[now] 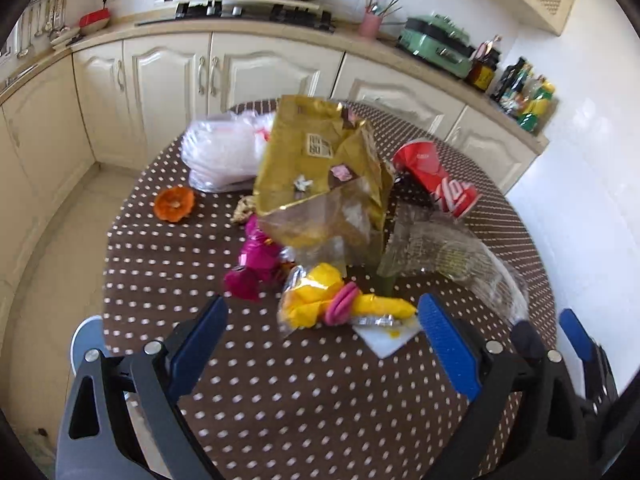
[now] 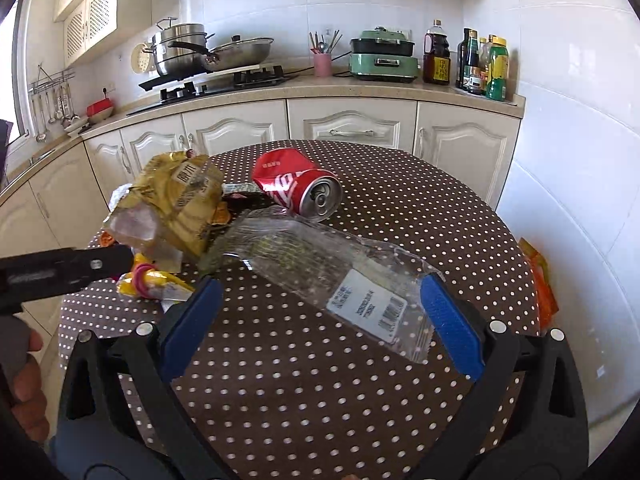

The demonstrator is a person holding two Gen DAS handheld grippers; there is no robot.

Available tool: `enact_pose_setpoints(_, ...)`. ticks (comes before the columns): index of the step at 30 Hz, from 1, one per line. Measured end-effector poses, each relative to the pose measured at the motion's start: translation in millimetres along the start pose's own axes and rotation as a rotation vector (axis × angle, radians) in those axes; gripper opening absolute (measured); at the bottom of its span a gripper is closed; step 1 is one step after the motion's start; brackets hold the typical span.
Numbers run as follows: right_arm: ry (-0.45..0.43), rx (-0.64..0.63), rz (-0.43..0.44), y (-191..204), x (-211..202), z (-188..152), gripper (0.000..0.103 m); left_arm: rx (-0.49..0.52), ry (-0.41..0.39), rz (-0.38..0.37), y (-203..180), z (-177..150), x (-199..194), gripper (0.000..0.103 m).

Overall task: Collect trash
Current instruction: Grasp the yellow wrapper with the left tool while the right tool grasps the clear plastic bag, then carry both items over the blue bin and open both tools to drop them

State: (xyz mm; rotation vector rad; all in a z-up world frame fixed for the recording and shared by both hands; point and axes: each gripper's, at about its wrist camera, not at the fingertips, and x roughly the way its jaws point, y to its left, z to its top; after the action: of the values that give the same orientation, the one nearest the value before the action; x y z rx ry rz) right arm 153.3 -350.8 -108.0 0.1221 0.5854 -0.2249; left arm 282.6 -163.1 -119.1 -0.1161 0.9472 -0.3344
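1. Several pieces of trash lie together near the middle of the tabletop [image 1: 160,248]: a yellow wrapper [image 1: 320,300], a gold bag [image 1: 320,160], a red can [image 2: 298,188] and a clear plastic bag [image 2: 340,276].
2. The left gripper [image 1: 322,344] is wide and holds nothing; the yellow wrapper lies just ahead, between its fingers.
3. The right gripper [image 2: 320,316] is also wide, around the end of the clear plastic bag.
4. I think it is best to go low, close on the thick crumpled part, and lift slowly so the light pieces do not slip.

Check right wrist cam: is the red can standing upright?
No. The red can lies on its side on the dotted tablecloth, its opened top facing the camera.
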Motion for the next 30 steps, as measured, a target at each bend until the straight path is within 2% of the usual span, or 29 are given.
enact_pose_setpoints(6, 0.013, -0.071, -0.031, 0, 13, 3, 0.097, -0.019, 0.071, 0.057, -8, 7, 32, 0.091)
enact_pose_setpoints(7, 0.014, -0.087, -0.035, 1, 15, 4, 0.097, -0.024, 0.076, 0.043, -7, 6, 34, 0.08)
enact_pose_setpoints(8, 0.019, -0.107, -0.035, 1, 18, 4, 0.097, -0.028, 0.084, 0.031, -6, 5, 36, 0.074)
enact_pose_setpoints(13, 0.046, -0.228, -0.067, 14, 40, 6, 0.097, -0.01, 0.067, -0.005, -2, -2, 31, 0.071)
enact_pose_setpoints(17, 0.126, -0.284, -0.048, 21, 58, 7, 0.097, 0.009, 0.068, -0.04, 6, -8, 20, 0.07)
enact_pose_setpoints(19, 0.119, -0.33, -0.096, 25, 61, 9, 0.095, 0.018, 0.059, -0.051, 9, -10, 15, 0.069)
enact_pose_setpoints(21, 0.118, -0.361, -0.107, 29, 65, 12, 0.069, 0.023, 0.047, -0.06, 14, -11, 10, 0.069)
enact_pose_setpoints(22, 0.14, -0.348, -0.1, 28, 69, 13, 0.04, 0.028, 0.042, -0.063, 16, -12, 9, 0.069)
enact_pose_setpoints(23, 0.163, -0.339, -0.103, 27, 72, 13, 0.032, 0.033, 0.036, -0.068, 19, -13, 5, 0.069)
enact_pose_setpoints(26, 0.163, -0.305, -0.072, 27, 66, 12, 0.025, 0.048, 0.013, -0.085, 26, -15, -7, 0.068)
enact_pose_setpoints(30, 0.115, -0.225, -0.019, 28, 38, 16, 0.019, 0.054, -0.023, -0.11, 37, -16, -25, 0.068)
